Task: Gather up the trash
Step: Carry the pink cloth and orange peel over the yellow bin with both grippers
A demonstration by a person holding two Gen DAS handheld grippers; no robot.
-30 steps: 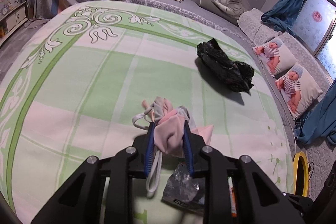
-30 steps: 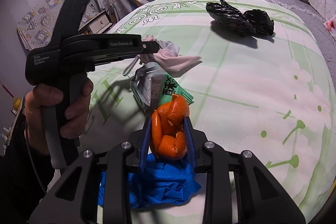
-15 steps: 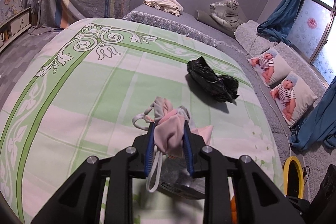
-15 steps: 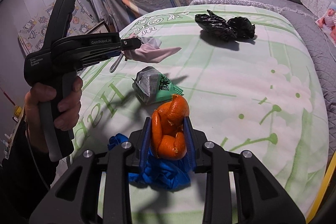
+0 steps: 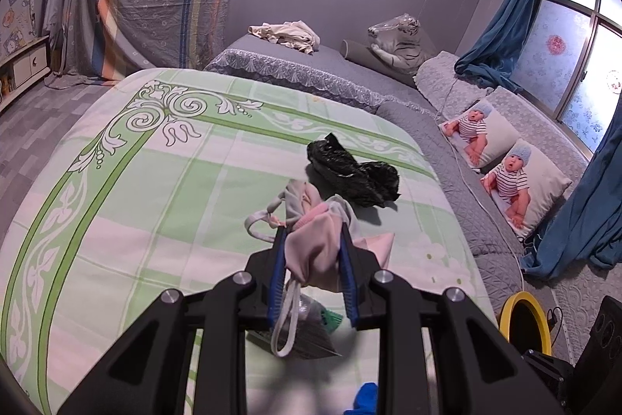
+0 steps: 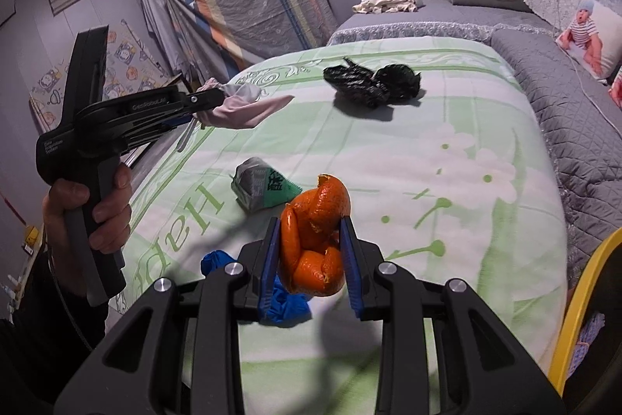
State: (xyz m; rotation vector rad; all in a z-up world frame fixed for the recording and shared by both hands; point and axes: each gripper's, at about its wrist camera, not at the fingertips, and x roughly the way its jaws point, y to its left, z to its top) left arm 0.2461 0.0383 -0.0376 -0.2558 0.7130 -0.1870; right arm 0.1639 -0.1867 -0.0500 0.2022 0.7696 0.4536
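Green bedspread (image 6: 447, 127) below, both loads want steady carriage toward the yellow bin (image 6: 579, 302) at four o'clock: left claw (image 5: 313, 251) clamped on a pink mask (image 5: 315, 247), right claw (image 6: 311, 251) clamped on orange peel (image 6: 315, 232).

The pink mask (image 5: 315, 251) and the orange peel (image 6: 315, 240) have been lifted higher above the bed (image 6: 447, 181), and carried nearer the black bag (image 5: 353, 174).

Left wrist view: set close behind own fingers, angled down across the green-and-white patterned bedspread (image 5: 155, 181) toward its far edge. Right wrist view: same downward tilt, from nearer the bedspread's (image 6: 447, 162) near right corner. Shared by both: crumpled black plastic bag (image 5: 352, 175) (image 6: 371, 82), grey-and-green foil wrapper (image 5: 307, 333) (image 6: 264, 187).
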